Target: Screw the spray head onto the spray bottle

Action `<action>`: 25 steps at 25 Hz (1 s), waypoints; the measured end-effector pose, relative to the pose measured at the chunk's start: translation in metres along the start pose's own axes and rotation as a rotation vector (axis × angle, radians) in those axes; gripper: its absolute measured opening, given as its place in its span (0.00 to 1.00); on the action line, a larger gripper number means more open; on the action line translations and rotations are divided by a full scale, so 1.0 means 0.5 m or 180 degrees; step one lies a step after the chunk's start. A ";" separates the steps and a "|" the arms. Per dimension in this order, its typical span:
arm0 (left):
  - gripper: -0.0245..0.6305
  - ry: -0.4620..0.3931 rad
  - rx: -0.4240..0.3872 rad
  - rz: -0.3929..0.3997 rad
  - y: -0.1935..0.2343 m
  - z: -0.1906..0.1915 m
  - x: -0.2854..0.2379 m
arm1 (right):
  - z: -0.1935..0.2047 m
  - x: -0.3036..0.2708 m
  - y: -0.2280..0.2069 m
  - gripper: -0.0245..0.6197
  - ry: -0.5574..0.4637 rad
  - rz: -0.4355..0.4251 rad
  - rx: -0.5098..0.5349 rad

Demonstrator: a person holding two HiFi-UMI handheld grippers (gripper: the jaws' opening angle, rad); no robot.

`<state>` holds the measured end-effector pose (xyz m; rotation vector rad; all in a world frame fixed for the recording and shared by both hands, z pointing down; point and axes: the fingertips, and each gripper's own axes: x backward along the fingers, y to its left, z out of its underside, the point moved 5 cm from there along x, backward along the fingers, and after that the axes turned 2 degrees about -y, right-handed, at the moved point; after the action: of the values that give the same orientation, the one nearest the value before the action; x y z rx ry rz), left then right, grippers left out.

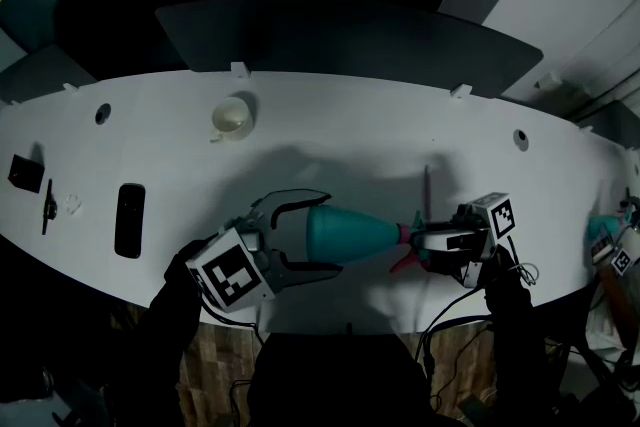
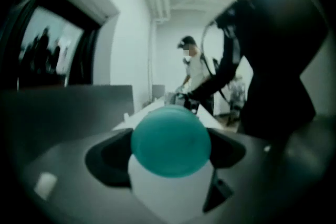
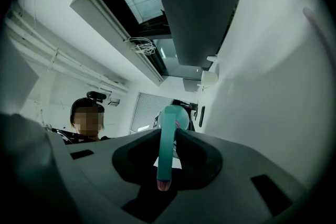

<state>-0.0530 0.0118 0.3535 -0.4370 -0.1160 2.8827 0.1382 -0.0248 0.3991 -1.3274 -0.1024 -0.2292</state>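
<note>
- The bottle (image 1: 350,232) is a teal cone lying level in the air between the two grippers. Its wide base is toward the left fingers and its narrow neck toward the right ones.
- It looks like thin, hollow plastic: probably light, smooth and a little slippery, with a wall that would give under a hard squeeze. The wide base is the place to hold it, since it gives the most turning leverage.
- The spray head (image 1: 408,240) sits at the neck, just in front of the right fingertips, with its pink collar against the bottle's tip. It looks stiff but thin, and its trigger would likely bend if twisted by that part alone.
- The left gripper (image 1: 330,232) stands wide, one finger on each side of the base. In its own view the round bottom (image 2: 170,140) fills the gap and seems to touch both pads, so it looks held.
- The right gripper (image 1: 425,242) is narrow, pinching a slim teal bar of the spray head (image 3: 167,144) that runs back between its fingers.
- The threads cannot be seen, so how far the head is seated is unclear.
- Beyond both sets of fingertips lies the white table (image 1: 350,135), with a cup (image 1: 231,117) well apart from them.
</note>
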 end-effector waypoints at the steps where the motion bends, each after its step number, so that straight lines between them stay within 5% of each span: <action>1: 0.69 0.0111 -0.0504 -0.0086 -0.007 0.001 -0.003 | 0.001 0.001 -0.001 0.16 0.0012 0.0019 -0.0006; 4: 0.69 0.0276 -0.1507 -0.0302 -0.019 0.004 -0.009 | 0.006 0.005 -0.005 0.16 0.0016 0.0037 -0.0032; 13: 0.69 0.0824 -0.3371 -0.0815 -0.012 0.012 -0.027 | 0.010 0.012 -0.009 0.16 -0.0014 -0.0032 -0.0111; 15: 0.69 0.0867 -0.3561 -0.0918 -0.008 0.010 -0.028 | 0.005 0.012 -0.005 0.16 -0.0080 -0.0067 -0.0074; 18: 0.69 0.0741 -0.3065 -0.0921 -0.005 0.011 -0.027 | -0.001 0.013 0.001 0.16 -0.0127 -0.0070 -0.0051; 25: 0.70 -0.0344 -0.0484 -0.0902 0.041 -0.035 0.018 | -0.008 0.027 0.008 0.16 -0.0201 -0.0093 -0.0019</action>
<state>-0.0606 -0.0053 0.3319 -0.2654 -0.3850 2.6258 0.1519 -0.0290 0.3972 -1.3401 -0.1747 -0.2125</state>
